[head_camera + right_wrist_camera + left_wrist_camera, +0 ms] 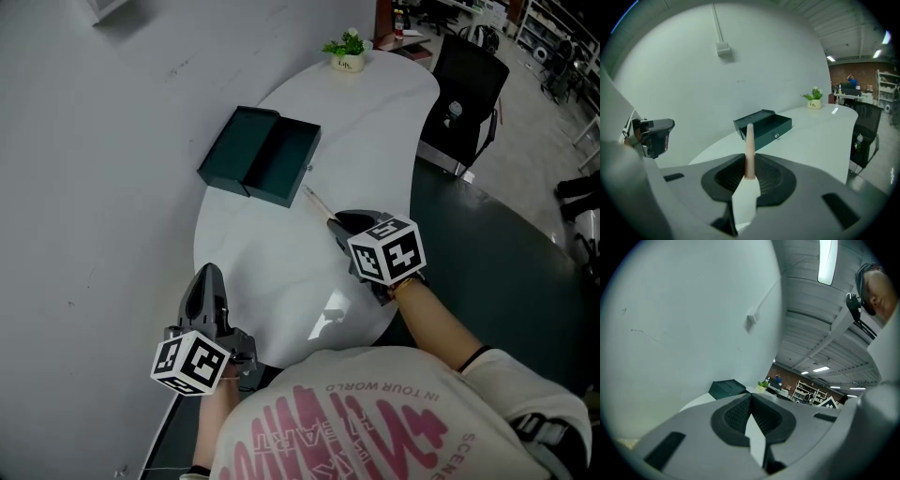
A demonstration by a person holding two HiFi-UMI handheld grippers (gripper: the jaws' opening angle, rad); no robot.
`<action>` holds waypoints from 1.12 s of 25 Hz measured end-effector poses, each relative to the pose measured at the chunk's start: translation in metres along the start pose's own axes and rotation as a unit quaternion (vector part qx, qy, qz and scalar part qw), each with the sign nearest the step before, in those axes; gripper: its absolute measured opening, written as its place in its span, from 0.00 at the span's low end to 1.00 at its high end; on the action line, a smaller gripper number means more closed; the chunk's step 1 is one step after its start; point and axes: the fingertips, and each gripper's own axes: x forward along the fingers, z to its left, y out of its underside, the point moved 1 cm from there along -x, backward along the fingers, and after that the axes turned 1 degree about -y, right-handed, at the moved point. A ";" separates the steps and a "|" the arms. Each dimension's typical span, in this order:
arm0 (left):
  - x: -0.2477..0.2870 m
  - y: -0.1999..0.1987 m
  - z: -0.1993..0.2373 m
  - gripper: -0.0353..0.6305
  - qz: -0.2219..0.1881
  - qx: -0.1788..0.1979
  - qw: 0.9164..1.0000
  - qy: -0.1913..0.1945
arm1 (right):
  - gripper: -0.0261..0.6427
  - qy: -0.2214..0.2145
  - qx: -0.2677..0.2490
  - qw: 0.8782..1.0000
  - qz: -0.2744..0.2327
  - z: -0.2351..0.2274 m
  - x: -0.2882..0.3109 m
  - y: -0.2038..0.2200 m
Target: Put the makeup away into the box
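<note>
The dark green box (258, 155) lies open on the white oval table (281, 262), towards its far left side. My right gripper (342, 225) hovers over the table's right half, shut on a thin pink makeup pencil (314, 199) whose tip points at the box. In the right gripper view the pencil (749, 140) stands up between the pads of the right gripper (749, 161), with the box (764, 124) beyond it. My left gripper (208, 277) is shut and empty at the table's near left edge. In its own view the left gripper (751, 401) faces the box (726, 388) from a distance.
A small potted plant (348, 52) stands at the table's far end. A black chair (469, 84) is at the far right of the table. A grey wall (94, 187) runs close along the table's left side.
</note>
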 end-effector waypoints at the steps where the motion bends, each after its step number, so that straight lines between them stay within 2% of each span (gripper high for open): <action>1: 0.003 -0.001 0.003 0.06 0.004 -0.003 1.000 0.006 | 0.14 0.006 0.001 1.000 0.003 0.002 0.000 0.000; 13: 0.056 -0.016 0.033 0.06 0.064 -0.005 0.992 0.107 | 0.14 0.083 0.025 0.996 0.002 0.036 0.014 -0.016; 20: 0.078 -0.009 0.049 0.06 0.105 0.010 0.984 0.141 | 0.14 0.118 0.047 0.992 0.005 0.053 0.024 -0.013; 28: 0.090 -0.014 0.061 0.06 0.113 0.029 0.975 0.190 | 0.14 0.137 0.064 0.988 0.008 0.078 0.044 -0.011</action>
